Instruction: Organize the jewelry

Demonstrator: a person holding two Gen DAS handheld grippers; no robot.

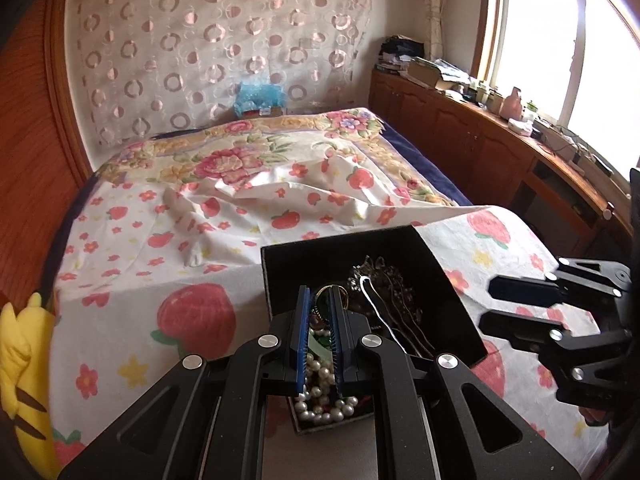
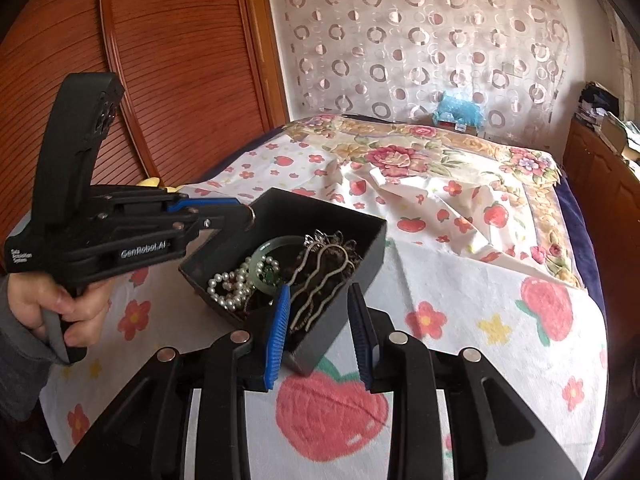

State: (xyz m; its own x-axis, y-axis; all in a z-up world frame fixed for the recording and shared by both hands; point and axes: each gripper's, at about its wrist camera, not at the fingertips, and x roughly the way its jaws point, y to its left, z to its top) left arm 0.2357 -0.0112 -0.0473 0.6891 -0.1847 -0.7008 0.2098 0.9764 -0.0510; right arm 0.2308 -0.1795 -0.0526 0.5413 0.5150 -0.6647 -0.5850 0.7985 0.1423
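Observation:
A black open box (image 2: 362,236) sits on the strawberry-print sheet (image 2: 480,320). It holds a pearl string (image 2: 230,288), a pale green bangle (image 2: 262,258) and a silver wavy hairpin (image 2: 316,284). My left gripper (image 2: 250,216) hangs over the box's left rim, its jaws nearly together on a thin gold ring (image 1: 329,289). In the left wrist view the pearls (image 1: 320,396) lie below the left gripper (image 1: 322,292). My right gripper (image 2: 320,292) stands open astride the box's near corner: one blue pad (image 2: 280,320) is inside the wall, the other finger outside, apart from it.
A hand (image 2: 60,304) in a grey sleeve grips the left tool. A crumpled cloth and a floral blanket (image 1: 240,156) lie farther up the bed. A yellow plush toy (image 1: 20,360) sits at the left edge. Wooden cabinets (image 1: 480,140) run under the window, and a wooden wardrobe (image 2: 180,60) stands left.

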